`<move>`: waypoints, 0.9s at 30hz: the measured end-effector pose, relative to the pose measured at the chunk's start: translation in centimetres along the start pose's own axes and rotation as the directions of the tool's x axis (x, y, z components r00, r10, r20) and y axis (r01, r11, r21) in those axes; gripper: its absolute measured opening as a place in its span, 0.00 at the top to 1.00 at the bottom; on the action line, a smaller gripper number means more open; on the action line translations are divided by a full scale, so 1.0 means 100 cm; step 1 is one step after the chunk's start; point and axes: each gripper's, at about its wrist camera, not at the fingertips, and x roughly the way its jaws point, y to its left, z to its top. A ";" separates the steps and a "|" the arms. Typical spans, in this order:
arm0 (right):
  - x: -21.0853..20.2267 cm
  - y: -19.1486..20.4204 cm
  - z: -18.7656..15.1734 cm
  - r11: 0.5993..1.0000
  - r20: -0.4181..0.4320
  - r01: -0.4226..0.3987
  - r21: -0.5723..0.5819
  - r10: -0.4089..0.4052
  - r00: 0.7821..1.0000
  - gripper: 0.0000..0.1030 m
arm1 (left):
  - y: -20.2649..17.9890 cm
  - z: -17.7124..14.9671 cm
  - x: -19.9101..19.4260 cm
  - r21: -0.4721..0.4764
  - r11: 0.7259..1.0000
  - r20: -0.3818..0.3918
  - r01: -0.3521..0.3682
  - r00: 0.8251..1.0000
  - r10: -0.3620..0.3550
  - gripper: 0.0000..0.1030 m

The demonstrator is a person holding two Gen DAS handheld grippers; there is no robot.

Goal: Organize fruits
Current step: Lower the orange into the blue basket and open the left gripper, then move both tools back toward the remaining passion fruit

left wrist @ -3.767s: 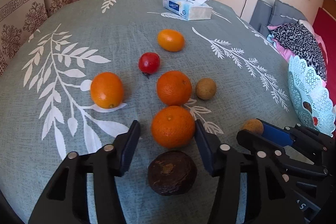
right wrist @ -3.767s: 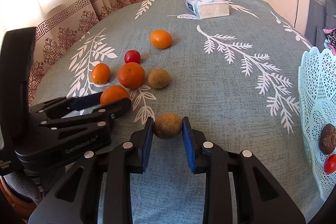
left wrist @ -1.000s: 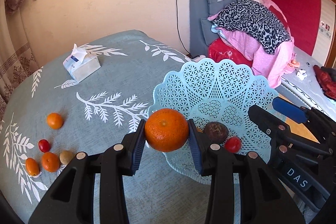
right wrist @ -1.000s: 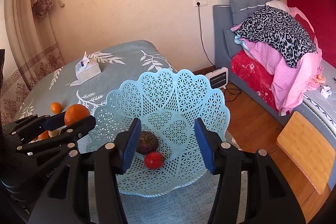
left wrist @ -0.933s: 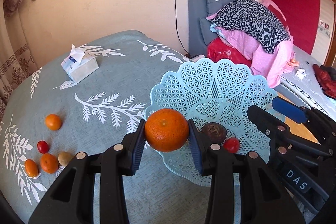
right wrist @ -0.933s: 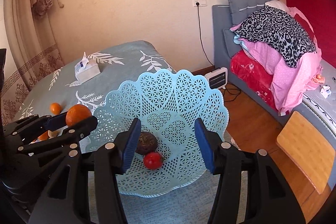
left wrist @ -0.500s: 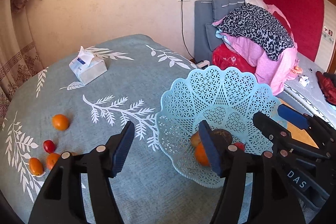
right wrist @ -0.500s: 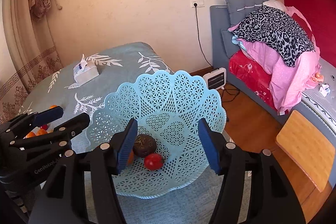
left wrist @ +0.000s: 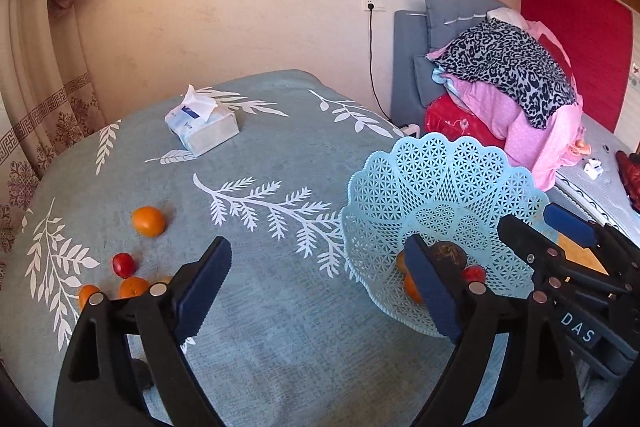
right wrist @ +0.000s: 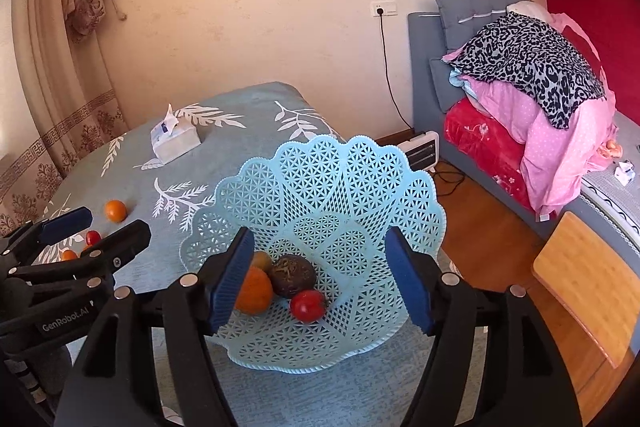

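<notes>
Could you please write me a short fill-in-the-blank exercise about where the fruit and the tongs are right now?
1. The large orange lies in the light blue ____.
2. The left tongs hold ____ between their opening jaws.
3. The tissue box stands on the ____ with white leaves.
4. Beside the dark brown fruit lies a small ____ fruit.

Missing words: basket; nothing; tablecloth; red
</notes>
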 end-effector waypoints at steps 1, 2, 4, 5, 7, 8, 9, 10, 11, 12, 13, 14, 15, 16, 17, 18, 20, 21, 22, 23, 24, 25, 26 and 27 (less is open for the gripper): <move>0.000 0.001 0.000 1.000 0.001 -0.004 -0.001 0.004 1.000 0.32 | 0.001 -0.001 -0.002 -0.001 1.000 0.002 -0.005 1.000 0.005 0.15; -0.001 0.002 0.000 1.000 0.002 -0.010 -0.002 0.010 1.000 0.32 | 0.003 -0.001 -0.003 -0.002 1.000 0.005 -0.015 1.000 0.015 0.14; -0.002 0.005 0.000 1.000 0.004 -0.021 -0.005 0.021 1.000 0.32 | 0.006 -0.003 -0.006 -0.002 0.999 0.010 -0.033 0.999 0.033 0.14; -0.002 0.007 -0.001 1.000 0.005 -0.026 -0.007 0.027 1.000 0.32 | 0.008 -0.004 -0.007 -0.001 0.999 0.015 -0.045 0.999 0.045 0.14; -0.002 0.010 -0.001 0.999 0.007 -0.038 -0.014 0.038 0.999 0.30 | 0.011 -0.006 -0.010 -0.002 0.998 0.022 -0.064 0.998 0.064 0.13; -0.003 0.012 -0.002 0.999 0.010 -0.044 -0.018 0.044 0.999 0.27 | 0.014 -0.007 -0.012 -0.003 0.997 0.025 -0.073 0.997 0.073 0.13; -0.003 0.014 -0.002 0.999 0.012 -0.049 -0.022 0.049 0.999 0.26 | 0.016 -0.008 -0.013 -0.004 0.997 0.028 -0.082 0.996 0.082 0.13; -0.003 0.015 -0.003 0.998 0.012 -0.053 -0.025 0.054 0.998 0.26 | 0.018 -0.009 -0.014 -0.005 0.996 0.030 -0.091 0.995 0.091 0.13; -0.003 0.017 -0.003 0.998 0.010 -0.059 -0.027 0.059 0.998 0.26 | 0.020 -0.010 -0.014 -0.006 0.995 0.032 -0.100 0.994 0.100 0.13; -0.003 0.018 -0.004 0.997 0.006 -0.067 -0.028 0.067 0.998 0.26 | 0.022 -0.012 -0.015 -0.007 0.994 0.033 -0.106 0.994 0.106 0.13; -0.002 0.020 -0.004 0.997 0.002 -0.073 -0.028 0.073 0.997 0.26 | 0.024 -0.013 -0.016 -0.010 0.994 0.032 -0.111 0.993 0.111 0.13; -0.002 0.022 -0.005 0.996 -0.003 -0.079 -0.027 0.079 0.997 0.26 | 0.026 -0.014 -0.017 -0.012 0.993 0.030 -0.117 0.993 0.117 0.13; -0.001 0.023 -0.005 0.996 -0.007 -0.083 -0.027 0.083 0.997 0.26 | 0.028 -0.016 -0.018 -0.015 0.992 0.030 -0.122 0.992 0.122 0.13; -0.001 0.025 -0.006 0.996 -0.011 -0.087 -0.029 0.087 0.996 0.26 | 0.031 -0.017 -0.019 -0.018 0.992 0.030 -0.128 0.991 0.129 0.13; 0.000 0.027 -0.006 0.996 -0.013 -0.089 -0.032 0.089 0.996 0.26 | 0.034 -0.019 -0.020 -0.023 0.990 0.031 -0.136 0.990 0.137 0.13; 0.000 0.029 -0.007 0.995 -0.013 -0.091 -0.036 0.090 0.996 0.26 | 0.036 -0.021 -0.021 -0.026 0.990 0.031 -0.141 0.989 0.141 0.13; -0.001 0.034 -0.009 0.994 -0.014 -0.097 -0.045 0.097 0.995 0.26 | 0.041 -0.023 -0.022 -0.036 0.988 0.028 -0.148 0.988 0.149 0.13; -0.002 0.036 -0.010 0.994 -0.014 -0.100 -0.050 0.100 0.995 0.26 | 0.044 -0.025 -0.023 -0.042 0.988 0.027 -0.152 0.988 0.153 0.13; -0.002 0.039 -0.010 0.993 -0.013 -0.105 -0.056 0.104 0.994 0.26 | 0.046 -0.026 -0.024 -0.047 0.987 0.026 -0.154 0.987 0.156 0.13; -0.003 0.042 -0.011 0.992 -0.014 -0.109 -0.063 0.108 0.994 0.26 | 0.049 -0.027 -0.026 -0.052 0.986 0.025 -0.158 0.987 0.159 0.13; -0.004 0.043 -0.012 0.991 -0.015 -0.111 -0.068 0.111 0.994 0.26 | 0.051 -0.029 -0.027 -0.056 0.985 0.025 -0.160 0.986 0.162 0.13; -0.004 0.046 -0.012 0.991 -0.017 -0.115 -0.074 0.114 0.993 0.26 | 0.053 -0.030 -0.028 -0.060 0.985 0.025 -0.163 0.986 0.165 0.13; -0.004 0.048 -0.013 0.990 -0.019 -0.118 -0.079 0.117 0.993 0.26 | 0.056 -0.032 -0.029 -0.066 0.984 0.025 -0.167 0.985 0.169 0.13; -0.003 0.051 -0.014 0.989 -0.022 -0.122 -0.084 0.120 0.993 0.26 | 0.058 -0.033 -0.030 -0.071 0.983 0.025 -0.170 0.985 0.172 0.13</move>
